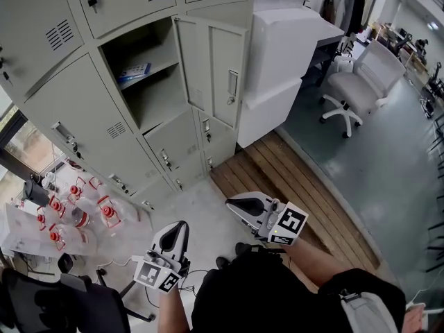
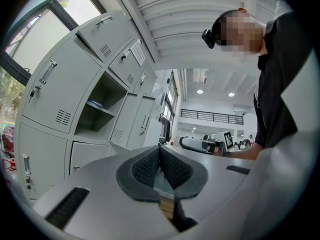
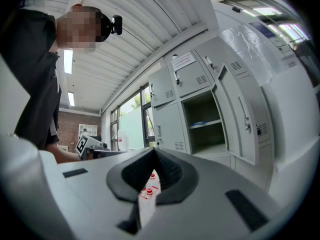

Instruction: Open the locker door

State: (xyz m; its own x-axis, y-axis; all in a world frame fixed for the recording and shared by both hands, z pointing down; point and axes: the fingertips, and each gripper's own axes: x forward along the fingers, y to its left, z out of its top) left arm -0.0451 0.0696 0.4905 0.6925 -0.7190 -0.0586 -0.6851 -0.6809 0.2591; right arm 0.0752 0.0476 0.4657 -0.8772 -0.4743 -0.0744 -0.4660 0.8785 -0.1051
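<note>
The grey locker bank fills the upper left of the head view. One locker door (image 1: 211, 68) stands swung open to the right, showing a compartment with a shelf (image 1: 149, 64) and a blue item (image 1: 135, 71) on it. My left gripper (image 1: 180, 225) and right gripper (image 1: 232, 202) are held low by my body, well short of the lockers, both shut and empty. In the left gripper view the shut jaws (image 2: 160, 150) point toward the open compartment (image 2: 97, 109) and its door (image 2: 139, 121). In the right gripper view the shut jaws (image 3: 154, 152) face the same door (image 3: 240, 114).
Several red-capped water bottles (image 1: 83, 210) lie on the floor at the left. A white cabinet (image 1: 281, 61) stands right of the open door, and a white office chair (image 1: 364, 82) beyond it. A wooden floor strip (image 1: 291, 186) runs ahead. A black chair (image 1: 62, 304) is at the bottom left.
</note>
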